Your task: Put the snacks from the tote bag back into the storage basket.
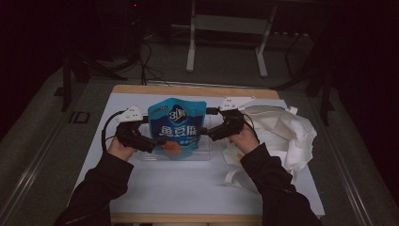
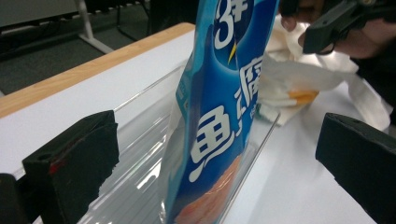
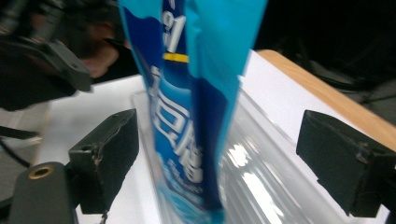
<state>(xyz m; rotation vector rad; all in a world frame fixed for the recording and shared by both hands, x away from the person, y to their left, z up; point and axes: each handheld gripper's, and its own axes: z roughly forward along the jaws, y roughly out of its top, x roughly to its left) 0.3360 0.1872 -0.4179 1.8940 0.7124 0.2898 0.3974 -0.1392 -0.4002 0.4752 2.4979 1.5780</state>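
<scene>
A blue snack pouch with white lettering stands upright in a clear plastic tray on the white tabletop. My left gripper is at the pouch's left edge, my right gripper at its right edge. In the left gripper view the pouch rises between wide-apart jaws of the left gripper, and neither pad touches it. The right gripper view shows the pouch's edge between the spread jaws of the right gripper, also untouched. Both grippers are open.
A crumpled white cloth lies on the table to the right of the tray, close behind the right hand. The tabletop's wooden far edge runs behind the pouch. Bare white surface lies between the person's forearms.
</scene>
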